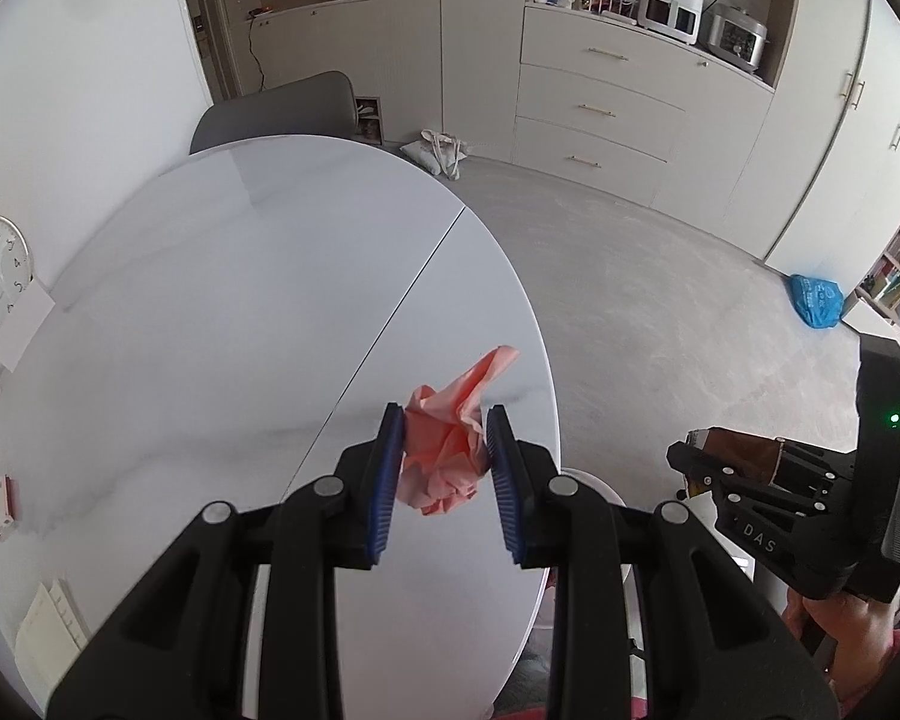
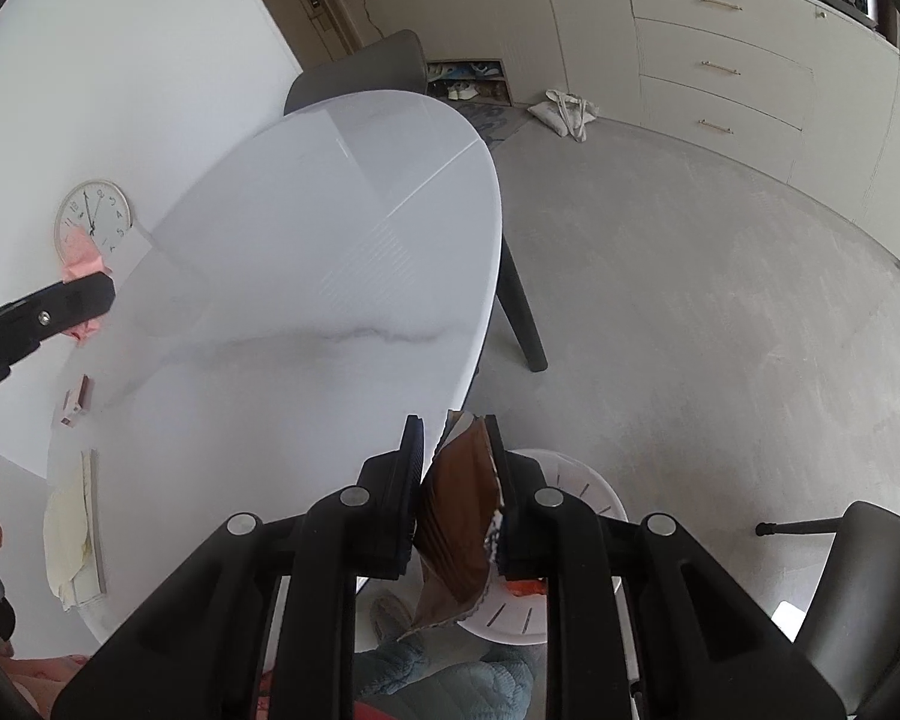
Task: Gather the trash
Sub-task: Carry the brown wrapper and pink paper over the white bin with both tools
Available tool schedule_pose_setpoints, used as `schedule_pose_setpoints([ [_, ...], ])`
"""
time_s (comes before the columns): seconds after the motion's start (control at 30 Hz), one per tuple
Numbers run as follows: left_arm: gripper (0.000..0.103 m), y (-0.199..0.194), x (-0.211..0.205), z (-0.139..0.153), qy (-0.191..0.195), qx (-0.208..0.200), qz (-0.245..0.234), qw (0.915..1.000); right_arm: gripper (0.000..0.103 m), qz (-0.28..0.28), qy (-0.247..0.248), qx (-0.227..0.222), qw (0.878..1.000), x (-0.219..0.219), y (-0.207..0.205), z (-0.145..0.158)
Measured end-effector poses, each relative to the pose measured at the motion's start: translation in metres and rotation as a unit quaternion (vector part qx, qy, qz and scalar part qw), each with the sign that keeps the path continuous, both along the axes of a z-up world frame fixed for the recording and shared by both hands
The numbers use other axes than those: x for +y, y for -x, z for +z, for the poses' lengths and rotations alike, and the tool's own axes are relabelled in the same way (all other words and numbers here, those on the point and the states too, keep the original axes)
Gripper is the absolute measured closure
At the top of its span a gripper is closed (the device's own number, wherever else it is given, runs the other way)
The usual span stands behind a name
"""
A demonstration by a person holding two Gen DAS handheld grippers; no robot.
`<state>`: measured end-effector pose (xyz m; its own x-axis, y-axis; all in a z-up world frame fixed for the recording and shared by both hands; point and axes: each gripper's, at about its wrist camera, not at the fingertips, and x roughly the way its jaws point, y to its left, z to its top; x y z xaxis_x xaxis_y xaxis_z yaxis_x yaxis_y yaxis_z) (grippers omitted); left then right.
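My left gripper (image 1: 444, 423) is shut on a crumpled pink paper (image 1: 447, 450) and holds it above the white oval table (image 1: 210, 330) near its right edge. The pink paper also shows in the right wrist view (image 2: 84, 264), behind the left gripper's finger (image 2: 66, 300). My right gripper (image 2: 453, 435) is shut on a brown snack wrapper (image 2: 459, 516), which hangs between the jaws past the table's edge, above a white slotted bin (image 2: 570, 498). The right gripper with the wrapper (image 1: 741, 450) shows in the left wrist view at the right.
A small red-and-white box (image 2: 77, 399) and cream papers (image 2: 72, 528) lie on the table's left side. A clock (image 2: 93, 217) leans on the wall. Grey chairs (image 2: 360, 69) stand around the table. A blue bag (image 1: 816, 300) and a cloth bag (image 1: 441, 150) lie on the floor.
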<state>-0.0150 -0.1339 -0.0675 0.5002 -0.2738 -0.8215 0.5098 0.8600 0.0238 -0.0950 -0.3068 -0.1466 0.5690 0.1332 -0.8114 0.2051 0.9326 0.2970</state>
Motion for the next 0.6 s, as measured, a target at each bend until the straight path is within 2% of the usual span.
schedule_pose_setpoints([
  [0.27,0.075,0.008,0.001,0.001,-0.001,-0.001,-0.004,1.0,0.083,0.008,-0.002,0.039,0.999,0.003,0.001,-0.044],
  [0.4,0.075,0.008,0.001,0.001,-0.005,-0.001,-0.006,1.0,0.081,0.006,-0.003,0.088,0.996,0.005,-0.005,-0.099],
  [0.47,0.075,0.011,0.0,0.002,-0.007,-0.001,-0.007,1.0,0.064,0.004,-0.016,0.12,0.993,0.006,-0.007,-0.132],
  [0.53,0.075,0.013,-0.001,0.002,-0.01,-0.001,-0.008,0.9999,0.028,-0.004,-0.021,0.146,0.989,0.007,-0.006,-0.158],
  [0.6,0.075,0.015,-0.002,0.003,-0.013,-0.002,-0.01,0.9999,0.013,-0.007,-0.011,0.171,0.985,0.008,-0.003,-0.176],
])
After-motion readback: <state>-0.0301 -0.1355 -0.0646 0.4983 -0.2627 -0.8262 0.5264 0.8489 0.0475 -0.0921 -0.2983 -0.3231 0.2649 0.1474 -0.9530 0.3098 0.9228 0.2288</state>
